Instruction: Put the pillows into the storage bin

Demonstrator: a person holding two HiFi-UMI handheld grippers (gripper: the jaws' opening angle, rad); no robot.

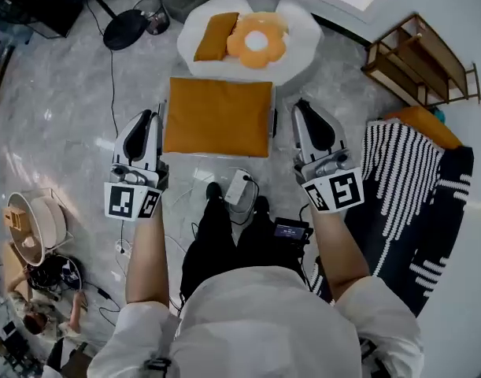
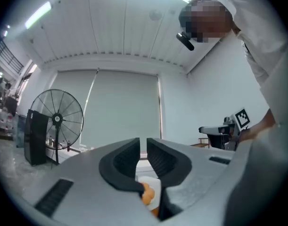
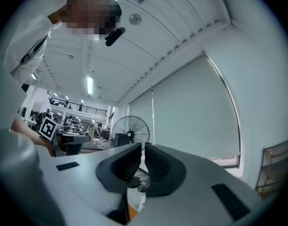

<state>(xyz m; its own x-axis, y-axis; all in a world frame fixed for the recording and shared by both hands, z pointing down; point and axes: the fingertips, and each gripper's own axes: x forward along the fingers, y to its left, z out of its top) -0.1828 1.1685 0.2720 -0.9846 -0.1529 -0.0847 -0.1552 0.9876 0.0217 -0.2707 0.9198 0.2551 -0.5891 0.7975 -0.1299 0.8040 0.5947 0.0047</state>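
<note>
Pillows: neither gripper is carrying one. Left gripper (image 2: 142, 149) is clamped down with its pads nearly meeting and nothing between them. Right gripper (image 3: 143, 157) is doing the same, also empty. Both are pointing roughly level at open room, and each is seeing the other's marker cube off to the side. In the left gripper view a bit of orange and white is peeking out under the jaws, not between the pads.

From the head view, both grippers are hanging up in front of the person's chest, left and right of the storage bin (image 1: 273, 124). Square orange pillow (image 1: 216, 116) is lying flat across the bin and filling it, so only the grey edges are showing at either side. Can't tell how deep it's sitting.

Just past the bin, a white round seat (image 1: 303, 30) is carrying two more: a rectangular orange pillow (image 1: 215, 36) and a flower-shaped pillow (image 1: 257, 40) with a white centre. They're lying side by side and touching.

Further out, a black fan (image 1: 128, 28) is standing on the marble floor (image 1: 59, 116) left of the seat. A wooden rack (image 1: 421, 61) is sitting at far right. Black-and-white striped fabric (image 1: 397, 179) is lying beside the right arm.
</note>
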